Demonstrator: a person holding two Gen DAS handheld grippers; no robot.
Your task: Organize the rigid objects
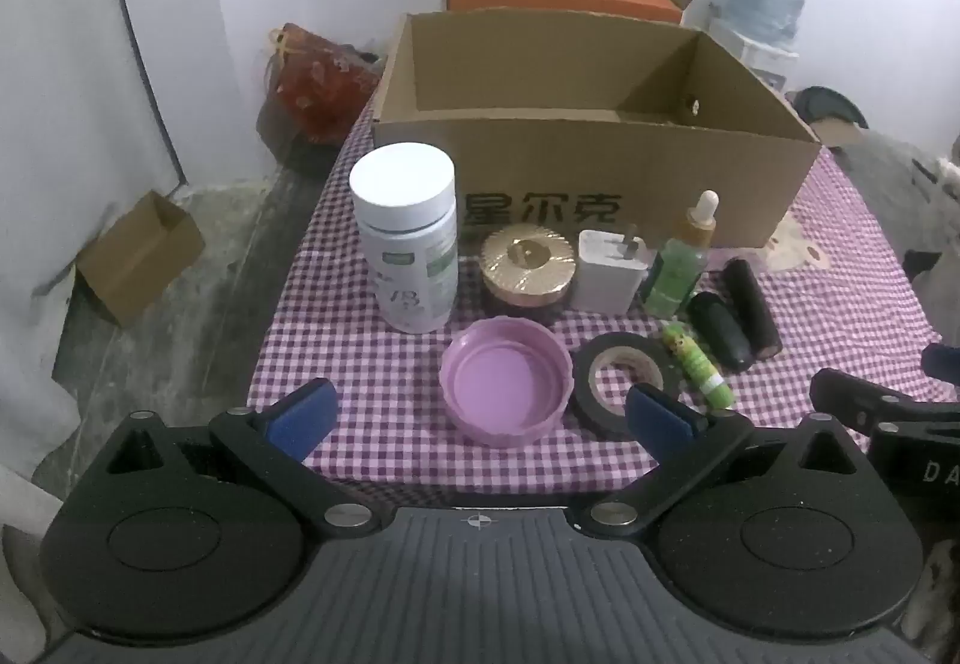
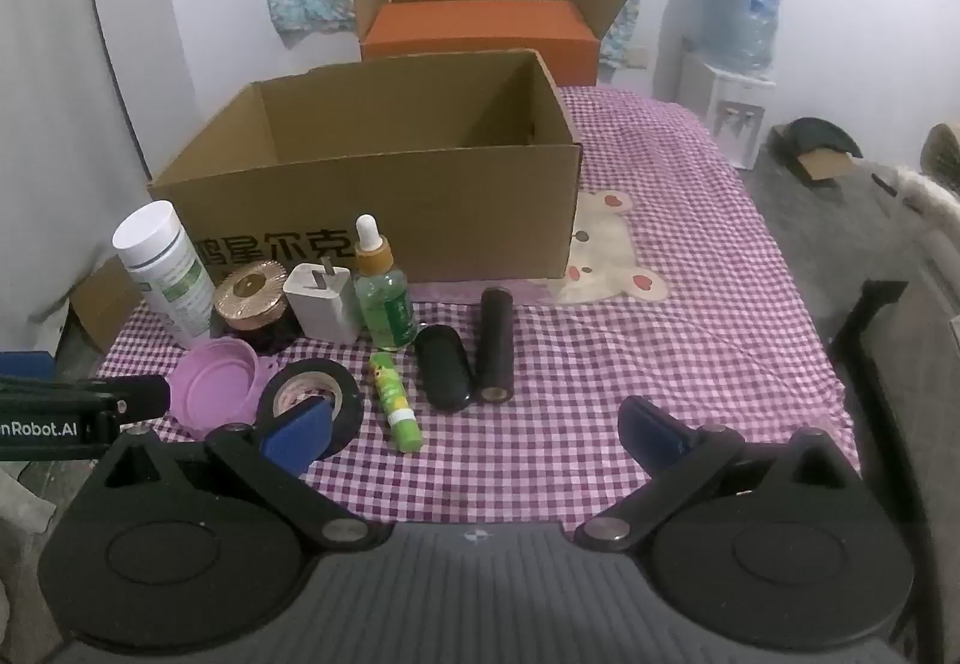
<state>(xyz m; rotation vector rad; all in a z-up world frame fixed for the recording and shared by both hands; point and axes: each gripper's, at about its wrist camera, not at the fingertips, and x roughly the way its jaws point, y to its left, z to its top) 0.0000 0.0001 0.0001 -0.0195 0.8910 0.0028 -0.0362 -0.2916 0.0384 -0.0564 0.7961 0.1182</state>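
Both tools hang over the near edge of the worktop's purple checked cloth (image 2: 690, 364), jaws spread wide and gripping nothing. The left gripper (image 1: 480, 418) frames an upturned lilac plastic lid (image 1: 505, 389) beside a black tape roll (image 1: 624, 382). The right gripper (image 2: 474, 433) faces bare cloth, with a green glue stick (image 2: 395, 401) just ahead. Behind stand a white capped bottle (image 1: 408, 244), a gold ridged jar (image 1: 528, 268), a white plug adapter (image 1: 609, 271) and a green dropper bottle (image 1: 681, 268), lined along the open brown cardboard box (image 1: 600, 172).
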